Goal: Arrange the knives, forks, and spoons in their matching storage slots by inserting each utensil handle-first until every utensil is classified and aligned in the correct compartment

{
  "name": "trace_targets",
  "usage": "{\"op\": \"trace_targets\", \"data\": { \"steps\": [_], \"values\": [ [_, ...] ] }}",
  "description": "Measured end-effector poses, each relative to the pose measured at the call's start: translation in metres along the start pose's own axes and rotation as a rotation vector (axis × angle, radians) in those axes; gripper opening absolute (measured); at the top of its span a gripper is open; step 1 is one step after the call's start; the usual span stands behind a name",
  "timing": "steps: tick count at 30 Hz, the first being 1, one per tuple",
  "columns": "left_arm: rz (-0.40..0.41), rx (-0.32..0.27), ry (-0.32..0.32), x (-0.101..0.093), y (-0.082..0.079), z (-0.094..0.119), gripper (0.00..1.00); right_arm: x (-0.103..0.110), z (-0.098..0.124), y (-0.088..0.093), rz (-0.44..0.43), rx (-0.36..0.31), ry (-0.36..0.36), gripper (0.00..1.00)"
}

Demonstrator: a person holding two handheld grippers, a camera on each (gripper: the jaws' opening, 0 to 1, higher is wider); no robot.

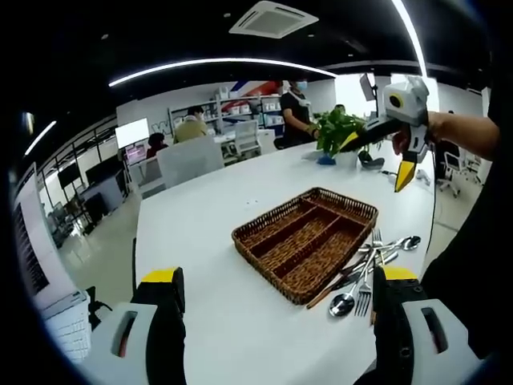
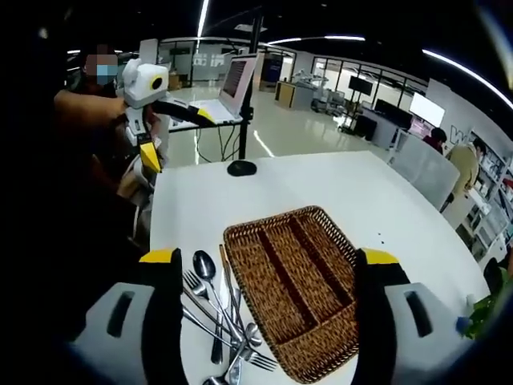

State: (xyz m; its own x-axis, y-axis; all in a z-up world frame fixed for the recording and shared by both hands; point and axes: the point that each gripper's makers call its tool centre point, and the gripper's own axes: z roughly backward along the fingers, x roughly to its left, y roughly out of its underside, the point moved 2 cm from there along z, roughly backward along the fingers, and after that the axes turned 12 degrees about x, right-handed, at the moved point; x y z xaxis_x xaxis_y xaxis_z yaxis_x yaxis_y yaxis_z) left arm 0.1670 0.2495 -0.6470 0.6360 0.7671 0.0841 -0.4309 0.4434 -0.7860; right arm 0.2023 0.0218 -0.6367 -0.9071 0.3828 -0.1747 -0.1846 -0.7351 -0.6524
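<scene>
A brown wicker tray (image 1: pixel 240 234) with three long compartments, all bare, lies on the white table. Beside it is a loose pile of utensils (image 1: pixel 367 273): spoons, forks and knives crossing one another. My left gripper (image 1: pixel 279 277) is open, its yellow-tipped jaws wide apart above the near table edge and holding nothing. In the right gripper view the wicker tray (image 2: pixel 227 234) sits between the jaws of my open right gripper (image 2: pixel 271 258), with the utensils (image 2: pixel 215 313) to its left. Each gripper shows in the other's view, raised above the table, open and held in a hand: right gripper (image 1: pixel 375 160), left gripper (image 2: pixel 178 137).
The white table (image 1: pixel 200 200) is long and broad. A potted plant (image 1: pixel 337 132) stands at one end; a laptop (image 2: pixel 240 80) on a stand and a black mouse (image 2: pixel 240 168) at the other. Chairs, shelves and seated people are beyond.
</scene>
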Motion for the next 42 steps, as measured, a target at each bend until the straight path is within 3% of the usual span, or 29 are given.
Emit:
{"op": "trace_targets", "data": {
  "steps": [7,14,20,42],
  "values": [
    [-0.017,-0.002,-0.017,0.0,0.001,-0.001,1.0,0.006,-0.007,0.002,-0.015,0.0,-0.034,0.93],
    [0.07,-0.056,-0.032,0.012,-0.009,0.006,1.0,0.012,-0.017,0.007,-0.012,0.011,-0.058,0.93],
    [0.066,-0.059,-0.03,0.012,-0.005,0.002,1.0,0.018,-0.027,0.011,0.001,0.012,-0.079,0.93],
    [0.075,-0.068,-0.04,0.011,-0.002,0.004,1.0,0.049,-0.073,0.033,0.051,0.041,-0.158,0.77]
  ]
}}
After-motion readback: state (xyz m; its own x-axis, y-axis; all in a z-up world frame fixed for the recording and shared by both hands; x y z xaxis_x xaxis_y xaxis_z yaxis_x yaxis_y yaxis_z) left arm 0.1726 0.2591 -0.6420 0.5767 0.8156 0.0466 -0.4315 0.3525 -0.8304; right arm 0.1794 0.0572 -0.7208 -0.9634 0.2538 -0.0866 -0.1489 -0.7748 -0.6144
